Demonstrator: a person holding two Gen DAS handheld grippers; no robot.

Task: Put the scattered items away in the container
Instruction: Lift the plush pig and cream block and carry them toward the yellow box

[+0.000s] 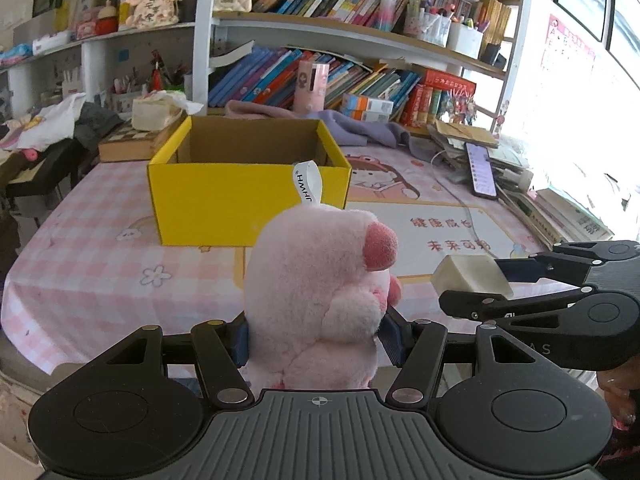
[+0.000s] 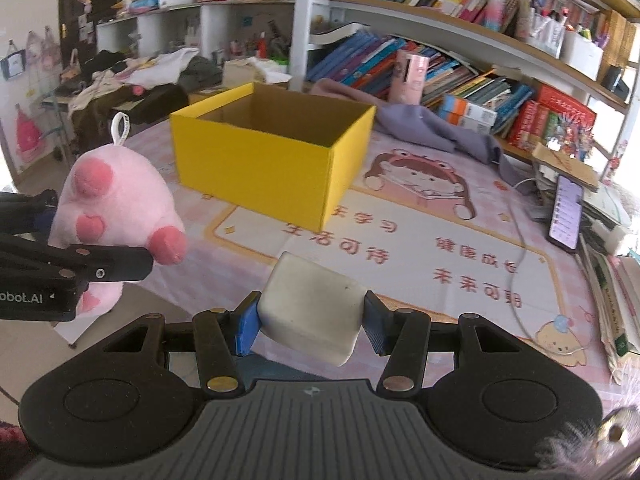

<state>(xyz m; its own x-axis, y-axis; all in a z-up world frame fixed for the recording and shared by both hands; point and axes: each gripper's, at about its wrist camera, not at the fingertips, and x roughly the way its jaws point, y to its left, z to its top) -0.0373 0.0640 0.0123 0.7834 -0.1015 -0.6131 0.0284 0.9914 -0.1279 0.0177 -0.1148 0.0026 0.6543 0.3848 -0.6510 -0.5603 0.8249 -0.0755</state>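
My left gripper [image 1: 314,340] is shut on a pink plush pig [image 1: 320,284] with a white loop tag, held above the near table edge. The same plush [image 2: 116,208] shows at the left of the right wrist view. My right gripper [image 2: 310,326] is shut on a dirty white rectangular block [image 2: 316,304]; it appears in the left wrist view [image 1: 472,276] to the right of the plush. The open yellow cardboard box [image 1: 248,196] stands ahead on the pink table mat, also in the right wrist view [image 2: 276,160]. What lies in the box is hidden.
A phone [image 2: 566,212] with a white cable lies at the table's right, beside stacked books [image 1: 572,216]. A purple cloth [image 2: 436,128] lies behind the box. Bookshelves [image 1: 360,32] fill the back. Clothes are piled on a side table at left [image 1: 52,128].
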